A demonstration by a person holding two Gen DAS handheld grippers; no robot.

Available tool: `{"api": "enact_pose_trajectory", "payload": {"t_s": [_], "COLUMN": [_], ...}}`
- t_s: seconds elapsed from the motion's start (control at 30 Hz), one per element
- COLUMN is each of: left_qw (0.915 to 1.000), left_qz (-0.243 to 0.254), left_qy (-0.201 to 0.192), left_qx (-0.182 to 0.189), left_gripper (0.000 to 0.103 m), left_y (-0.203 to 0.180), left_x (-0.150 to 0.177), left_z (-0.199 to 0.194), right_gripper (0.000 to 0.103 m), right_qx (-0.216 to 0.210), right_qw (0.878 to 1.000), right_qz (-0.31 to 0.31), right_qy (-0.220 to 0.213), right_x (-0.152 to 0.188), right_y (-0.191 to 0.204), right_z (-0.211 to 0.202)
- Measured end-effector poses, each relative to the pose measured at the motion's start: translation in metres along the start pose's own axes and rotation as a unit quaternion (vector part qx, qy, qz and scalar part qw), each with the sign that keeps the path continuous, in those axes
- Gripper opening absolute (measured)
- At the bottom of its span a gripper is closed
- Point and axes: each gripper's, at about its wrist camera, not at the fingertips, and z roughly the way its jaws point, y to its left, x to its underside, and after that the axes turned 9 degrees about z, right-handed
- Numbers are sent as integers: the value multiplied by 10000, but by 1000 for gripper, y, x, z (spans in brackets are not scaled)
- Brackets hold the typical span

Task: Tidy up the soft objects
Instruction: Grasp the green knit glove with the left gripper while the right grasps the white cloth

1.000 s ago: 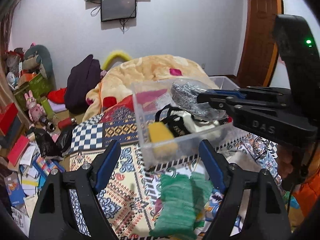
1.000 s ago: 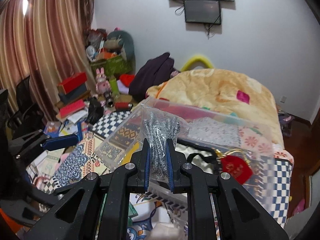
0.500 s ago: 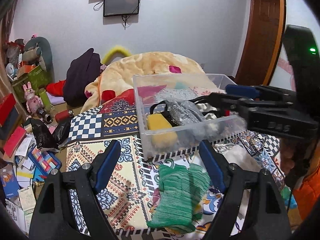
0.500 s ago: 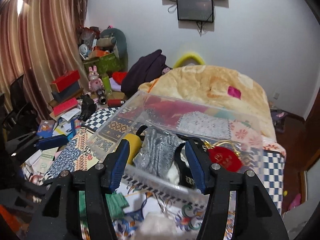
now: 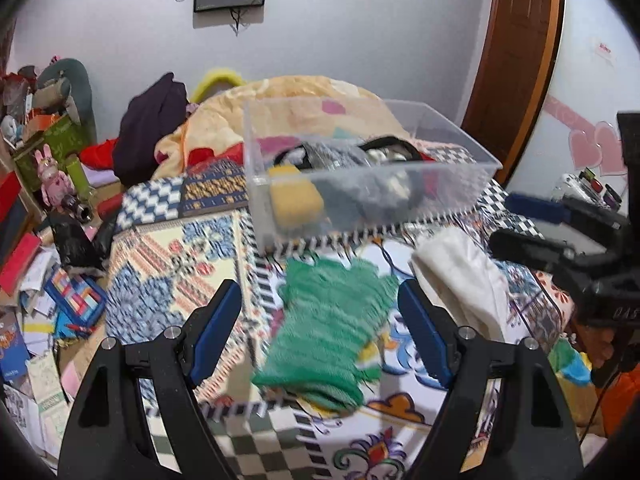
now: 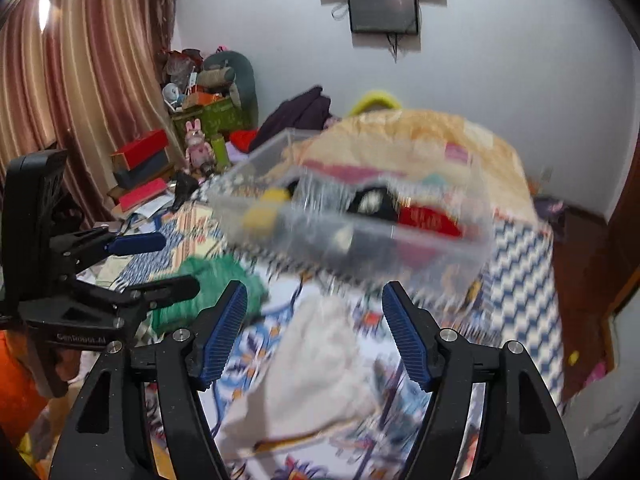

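A clear plastic bin (image 5: 460, 178) stands on the patterned bedspread and holds a yellow sponge (image 5: 294, 200), a grey bagged item (image 5: 340, 156) and dark and red things. It shows blurred in the right wrist view (image 6: 440, 254). A green knitted cloth (image 5: 328, 332) lies in front of the bin, between the fingers of my open, empty left gripper (image 5: 322, 334). A white cloth (image 5: 460, 276) lies to its right; in the right wrist view the white cloth (image 6: 320, 368) lies below my open, empty right gripper (image 6: 316, 332). The green cloth (image 6: 208, 280) is at the left there.
A peach blanket (image 5: 304, 92) is heaped behind the bin. A dark garment (image 5: 152, 132) lies at the bed's left. Books, boxes and toys (image 5: 44, 240) litter the floor on the left. A wooden door (image 5: 516, 60) stands at the right.
My right gripper opened and let the grey bagged item go into the bin, then drew back to above the white cloth. My left gripper stayed open over the green cloth.
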Motion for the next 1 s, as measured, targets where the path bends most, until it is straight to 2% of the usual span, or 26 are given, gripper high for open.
{"api": "enact_pose_trajectory", "payload": {"t_s": [0.1, 0.33, 0.5, 0.6, 0.67, 0.7, 0.77, 0.9, 1.0], "left_qw": [9999, 9996, 9993, 9992, 9993, 9993, 9994, 9998, 9999], "left_qz": [-45, -109, -254, -271, -278, -266, -236, -122, -59], "left_qy": [87, 268, 252, 249, 223, 208, 180, 35, -52], "left_qx": [75, 28, 84, 125, 137, 129, 191, 157, 119], "left_gripper": [81, 80, 60, 51, 46, 40, 32, 21, 18], "left_y": [-5, -6, 1, 4, 4, 3, 2, -4, -9], "left_x": [11, 24, 25, 25, 27, 26, 27, 26, 24], "left_z": [4, 13, 12, 12, 11, 10, 8, 0, -6], "right_gripper": [67, 67, 65, 49, 34, 31, 16, 10, 9], "right_qx": [-133, 33, 147, 234, 244, 214, 120, -85, -138], "right_qw": [9994, 9986, 9983, 9979, 9980, 9980, 9980, 9985, 9992], "right_qz": [239, 120, -51, -138, -140, -116, -63, -49, -44], "right_qy": [232, 519, 563, 588, 571, 581, 616, 547, 384], "right_x": [17, 36, 41, 44, 45, 45, 44, 45, 41], "right_y": [-3, 7, 13, 15, 13, 12, 9, 5, 6], "right_z": [6, 24, 31, 34, 33, 33, 32, 22, 11]}}
